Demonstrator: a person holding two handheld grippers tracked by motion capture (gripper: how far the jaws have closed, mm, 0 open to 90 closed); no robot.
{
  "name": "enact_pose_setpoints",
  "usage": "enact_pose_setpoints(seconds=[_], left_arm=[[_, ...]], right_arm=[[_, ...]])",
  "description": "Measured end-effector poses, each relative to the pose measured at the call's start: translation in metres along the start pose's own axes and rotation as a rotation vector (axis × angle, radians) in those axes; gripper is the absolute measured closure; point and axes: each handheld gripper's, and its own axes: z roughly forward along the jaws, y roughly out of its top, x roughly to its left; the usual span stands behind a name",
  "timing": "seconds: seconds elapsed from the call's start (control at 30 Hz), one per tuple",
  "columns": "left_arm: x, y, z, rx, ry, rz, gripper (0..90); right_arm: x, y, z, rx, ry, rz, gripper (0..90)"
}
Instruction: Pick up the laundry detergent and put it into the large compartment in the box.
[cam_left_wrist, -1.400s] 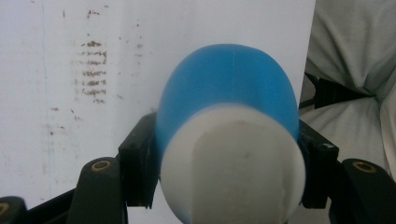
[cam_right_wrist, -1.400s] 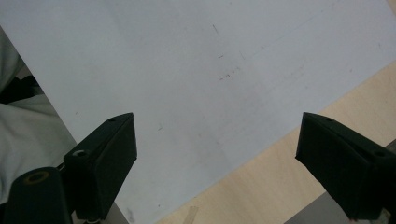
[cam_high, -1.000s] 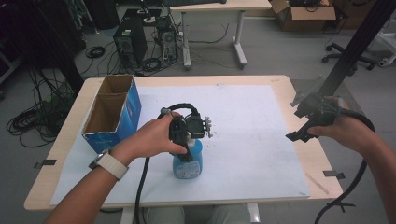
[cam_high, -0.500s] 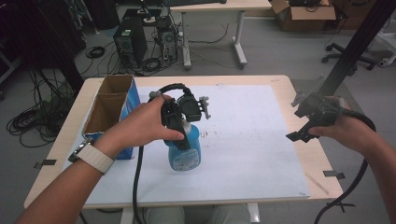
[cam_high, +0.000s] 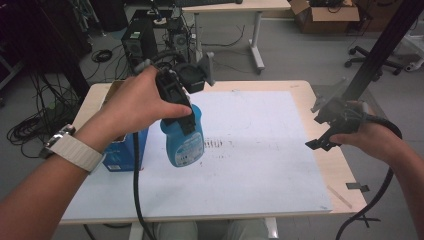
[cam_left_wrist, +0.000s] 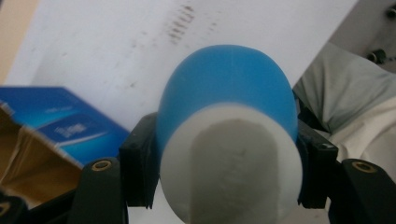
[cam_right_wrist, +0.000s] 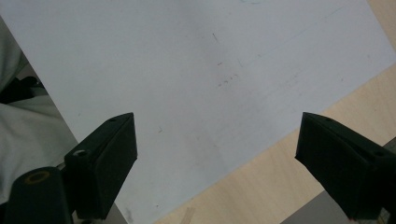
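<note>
— While the blue bottle (cam_high: 184, 139) hangs clear of the white sheet (cam_high: 260, 150), which step would you say this is?

— Carrying, I'd judge. The left gripper (cam_high: 186, 112) has its jaws clamped on the bottle's upper part, one on each side, and holds it in the air over the sheet's left part, just beside the blue cardboard box (cam_high: 122, 147).

— Which way does it point?

— Its long axis runs nearly vertical, top up under the gripper, base down and tipped slightly toward the person. In the left gripper view the white top of the bottle (cam_left_wrist: 231, 158) sits between the jaws.

— And the next move?

— Probably swinging it over the open box and lowering it in, which calls for keeping it upright and clearing the box wall.

— The other hand?

— The right gripper (cam_high: 327, 131) hovers over the table's (cam_high: 320, 95) right edge, jaws wide apart, holding nothing.
</note>
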Motion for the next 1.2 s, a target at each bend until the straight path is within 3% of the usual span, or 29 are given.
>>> enact_pose_setpoints(seconds=[0.1, 0.13, 0.17, 0.2, 0.23, 0.27, 0.3, 0.37, 0.4, 0.43, 0.5, 0.53, 0.6, 0.63, 0.67, 0.73, 0.87, 0.9, 1.07, 1.2], left_arm=[[0.008, -0.001, -0.012, 0.004, 0.004, -0.068, 37.6], [0.012, -0.001, -0.017, 0.007, 0.000, -0.107, 37.6], [0.021, -0.002, -0.025, 0.013, -0.004, -0.175, 37.6], [0.021, -0.002, -0.025, 0.013, -0.004, -0.175, 37.6], [0.025, -0.002, -0.030, 0.012, -0.004, -0.208, 37.6], [0.034, -0.004, -0.038, 0.012, -0.002, -0.276, 37.6], [0.034, -0.004, -0.038, 0.012, -0.002, -0.276, 37.6], [0.042, -0.007, -0.045, 0.015, 0.004, -0.350, 37.6], [0.051, -0.011, -0.051, 0.020, 0.003, -0.430, 37.6], [0.051, -0.011, -0.051, 0.020, 0.003, -0.430, 37.6], [0.061, -0.016, -0.057, 0.017, 0.008, -0.484, 37.6], [0.061, -0.016, -0.057, 0.017, 0.008, -0.484, 37.6], [0.069, -0.020, -0.062, 0.019, 0.017, -0.528, 37.6], [0.075, -0.024, -0.066, 0.020, 0.029, -0.568, 37.6], [0.075, -0.024, -0.066, 0.020, 0.029, -0.568, 37.6], [0.082, -0.028, -0.069, 0.019, 0.038, -0.608, 37.6], [0.103, -0.043, -0.073, 0.015, 0.039, -0.718, 37.7], [0.103, -0.043, -0.073, 0.015, 0.039, -0.718, 37.7], [0.127, -0.060, -0.073, 0.031, 0.096, -0.824, 37.7], [0.138, -0.068, -0.071, 0.027, 0.114, -0.871, 37.7]], right_arm=[[0.000, 0.000, 0.000, 0.000, 0.000, -0.001, 12.6], [0.000, 0.000, 0.001, 0.000, 0.000, -0.001, 12.6], [0.000, 0.000, 0.000, 0.001, -0.002, 0.000, 12.6], [0.000, 0.000, 0.000, 0.001, -0.002, 0.000, 12.6], [0.000, 0.001, 0.000, -0.007, 0.001, -0.002, 12.5], [0.000, 0.001, 0.000, -0.007, 0.001, -0.003, 12.5], [0.000, 0.001, 0.000, -0.007, 0.000, -0.003, 12.5], [-0.001, 0.000, 0.000, -0.010, 0.000, -0.003, 12.5], [-0.001, 0.000, 0.000, -0.012, 0.000, -0.005, 12.5], [-0.001, 0.000, 0.000, -0.012, 0.000, -0.005, 12.5], [-0.002, -0.002, 0.001, -0.019, 0.004, -0.003, 12.5], [-0.002, -0.002, 0.001, -0.019, 0.004, -0.003, 12.5], [-0.003, -0.003, 0.003, -0.018, 0.006, -0.002, 12.5], [-0.004, -0.004, 0.004, -0.017, 0.007, -0.001, 12.5], [-0.004, -0.004, 0.005, -0.018, 0.008, 0.000, 12.5], [-0.005, -0.003, 0.005, -0.018, 0.010, -0.002, 12.5], [-0.005, 0.001, 0.008, -0.012, 0.012, -0.007, 12.5], [-0.005, 0.001, 0.008, -0.012, 0.012, -0.007, 12.5], [-0.008, 0.002, 0.011, -0.005, 0.013, -0.007, 12.5], [-0.010, 0.003, 0.013, -0.005, 0.006, -0.001, 12.1]])
